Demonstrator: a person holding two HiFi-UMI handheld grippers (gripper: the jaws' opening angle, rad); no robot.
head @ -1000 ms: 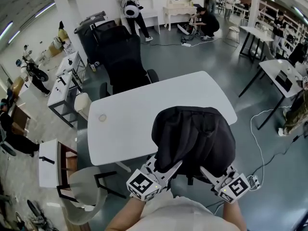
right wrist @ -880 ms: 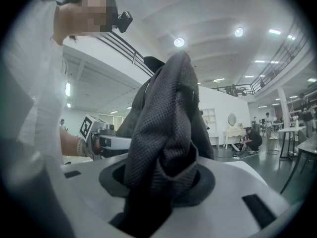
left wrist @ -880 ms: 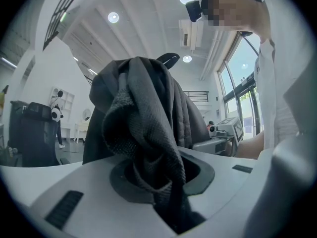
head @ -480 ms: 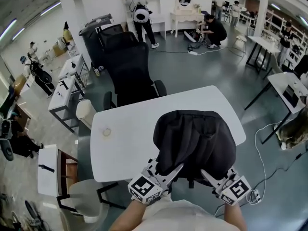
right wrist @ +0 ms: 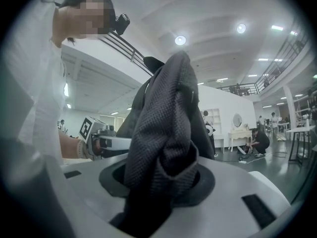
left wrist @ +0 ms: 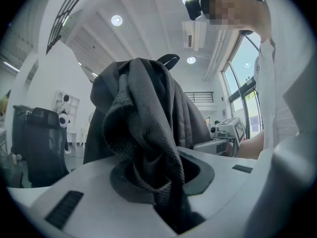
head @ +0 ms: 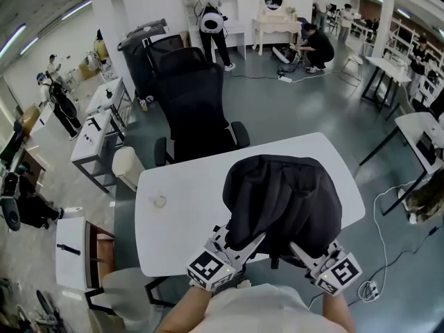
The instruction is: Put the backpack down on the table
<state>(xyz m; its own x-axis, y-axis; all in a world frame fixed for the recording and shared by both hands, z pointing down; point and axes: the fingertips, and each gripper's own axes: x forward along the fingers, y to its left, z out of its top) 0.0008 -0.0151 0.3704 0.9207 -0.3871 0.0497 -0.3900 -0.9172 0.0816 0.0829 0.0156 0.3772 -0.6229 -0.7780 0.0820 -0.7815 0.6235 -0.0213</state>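
A black backpack [head: 283,200] hangs in the air over the near right part of the white table [head: 187,200], carried between both grippers. My left gripper [head: 254,242] is shut on a bunched fold of the backpack's dark mesh fabric [left wrist: 148,148] at its lower left. At the lower right, my right gripper [head: 297,249] is shut on another fold of the same fabric [right wrist: 163,152]. Both grippers point level. In each gripper view the bag [right wrist: 168,103] fills the middle and hides the table.
A black office chair [head: 194,106] stands at the table's far side. A small round object [head: 160,201] lies on the table's left part. A grey chair [head: 128,293] sits at the near left corner. Other tables [head: 90,127] and people [head: 208,19] stand further off; a cable [head: 388,207] trails on the floor at right.
Both grippers have carried the backpack forward over the table; the table and black chair now lie closer beneath me. The grips are unchanged.
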